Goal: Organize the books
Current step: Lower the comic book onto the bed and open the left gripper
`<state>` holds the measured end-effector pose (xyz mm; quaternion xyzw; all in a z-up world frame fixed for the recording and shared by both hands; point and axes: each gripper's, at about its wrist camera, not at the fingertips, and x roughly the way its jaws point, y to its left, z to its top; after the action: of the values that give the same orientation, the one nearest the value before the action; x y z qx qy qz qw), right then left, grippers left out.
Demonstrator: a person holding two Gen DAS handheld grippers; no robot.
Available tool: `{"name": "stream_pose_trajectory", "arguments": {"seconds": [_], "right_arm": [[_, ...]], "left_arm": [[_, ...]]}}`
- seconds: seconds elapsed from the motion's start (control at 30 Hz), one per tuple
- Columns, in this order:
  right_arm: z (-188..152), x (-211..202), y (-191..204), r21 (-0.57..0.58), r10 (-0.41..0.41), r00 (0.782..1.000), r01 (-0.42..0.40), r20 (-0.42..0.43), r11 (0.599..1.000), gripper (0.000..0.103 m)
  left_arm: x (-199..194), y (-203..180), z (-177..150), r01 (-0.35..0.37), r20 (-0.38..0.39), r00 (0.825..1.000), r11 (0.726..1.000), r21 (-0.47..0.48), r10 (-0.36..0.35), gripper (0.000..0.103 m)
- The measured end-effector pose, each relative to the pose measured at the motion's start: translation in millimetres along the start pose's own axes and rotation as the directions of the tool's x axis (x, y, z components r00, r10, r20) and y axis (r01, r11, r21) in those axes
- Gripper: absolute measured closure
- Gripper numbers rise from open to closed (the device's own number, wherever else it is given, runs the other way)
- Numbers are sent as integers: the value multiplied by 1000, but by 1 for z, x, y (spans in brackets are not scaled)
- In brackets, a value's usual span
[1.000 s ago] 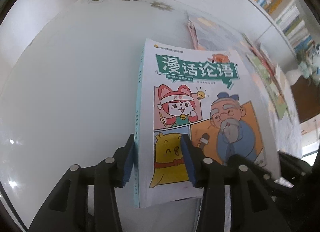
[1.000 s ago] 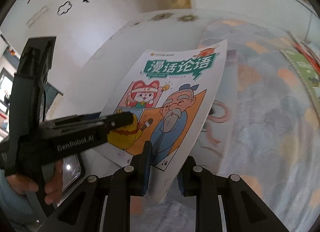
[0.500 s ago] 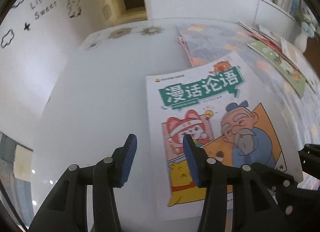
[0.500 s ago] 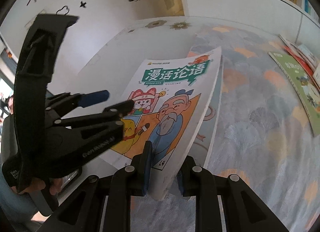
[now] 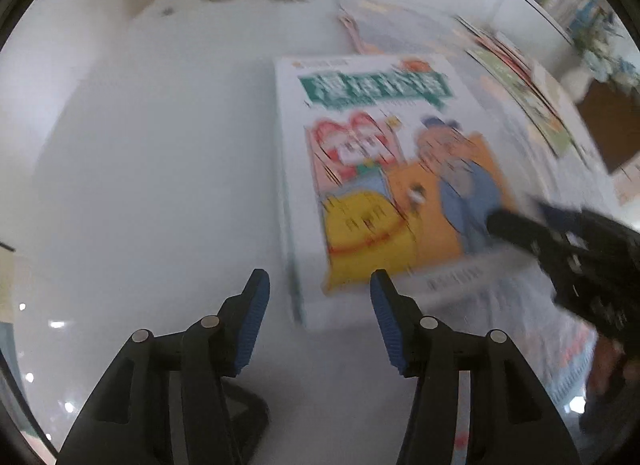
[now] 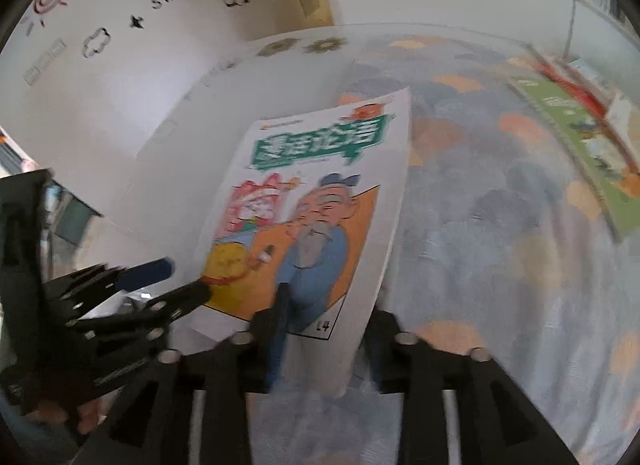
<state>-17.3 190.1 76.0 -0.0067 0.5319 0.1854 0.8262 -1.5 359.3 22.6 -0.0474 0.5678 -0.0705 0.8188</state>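
Book [image 6: 320, 201] edge in right claw [image 6: 324, 325]

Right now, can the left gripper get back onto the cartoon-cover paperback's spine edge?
Probably yes. The left gripper is open, pointed at the near spine corner of the cartoon-cover paperback, with only bare white table between. The right gripper holds the opposite edge, out of the way.

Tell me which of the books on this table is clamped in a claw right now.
The comic book with the green title banner and bearded old man: the right claw grips its lower edge. The green-covered book and its neighbours lie untouched at the far right.
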Motion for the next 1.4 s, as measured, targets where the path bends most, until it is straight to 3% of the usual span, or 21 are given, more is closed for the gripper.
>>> {"name": "stream_pose_trajectory", "arguments": {"seconds": [0.07,0.13,0.2,0.6,1.03,1.13,1.23,1.33,1.4], "right_arm": [[-2,-4,-5,13,-13,1000,13,19,1000,49],[-3,-5,-11,28,-17,1000,16,22,999,49],[-4,-3,-14,42,-16,1000,15,15,999,49],[-8,4,-3,-4,-1,1000,1,5,1000,49],[-10,10,-6,9,14,1000,-14,-13,1000,49],[-9,9,-8,18,13,1000,-12,-5,1000,49],[-8,6,-12,44,4,1000,-4,8,999,49],[-6,4,-18,64,-10,1000,9,17,998,49],[-6,3,-21,81,-8,1000,6,18,997,49]], "left_arm": [[-1,-6,-11,8,-28,1000,999,54,-6,43],[3,-13,-17,-30,-39,999,994,103,34,41],[9,-24,-22,-126,-9,992,978,167,129,36],[14,-32,-17,-99,3,995,982,159,100,33],[9,-8,-16,-79,12,997,995,55,78,33],[6,4,-11,6,11,1000,999,-36,-6,33],[4,21,-8,120,24,993,980,-159,-118,33],[4,26,-7,71,28,997,986,-153,-68,33],[4,24,-8,83,12,997,988,-134,-83,33]]}}
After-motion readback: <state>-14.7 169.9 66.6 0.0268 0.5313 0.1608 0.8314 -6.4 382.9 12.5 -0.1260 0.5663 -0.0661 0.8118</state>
